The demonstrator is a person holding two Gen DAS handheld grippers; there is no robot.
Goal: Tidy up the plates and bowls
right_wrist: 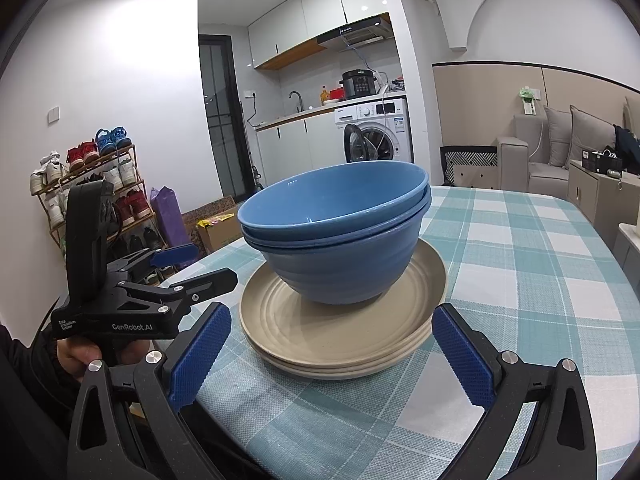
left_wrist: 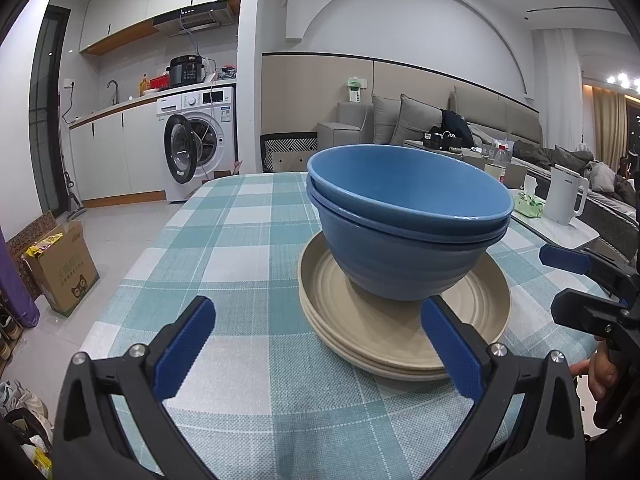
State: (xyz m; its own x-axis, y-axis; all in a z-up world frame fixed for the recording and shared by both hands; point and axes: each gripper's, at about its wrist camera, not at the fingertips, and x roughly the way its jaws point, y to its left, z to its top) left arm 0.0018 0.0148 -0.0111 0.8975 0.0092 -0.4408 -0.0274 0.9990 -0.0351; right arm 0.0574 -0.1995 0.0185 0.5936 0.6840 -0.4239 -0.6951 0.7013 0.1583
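While both grippers hang back at the near edge of the checked table (right_wrist: 532,248), everything the task concerns sits in one pile just ahead of them: a stack of beige plates (right_wrist: 340,332) lying flat on the cloth, with nested blue bowls (right_wrist: 336,236) standing upright on top, mouths up.

Seen from the right gripper (right_wrist: 331,354), the pile lies straight ahead and centred in the gap, its near plate rim level with the fingertips and not touching either one. Those jaws are spread wide, holding nothing. From the left gripper (left_wrist: 316,346), the pile sits ahead and off to the right, the near rim passing behind the right-hand fingertip; whether it touches there I cannot tell. Those jaws are also spread wide and empty.

By this lie of things, the right gripper looks better lined up. The stack is round, so no long axis favours one approach; a rim is the likeliest hold.
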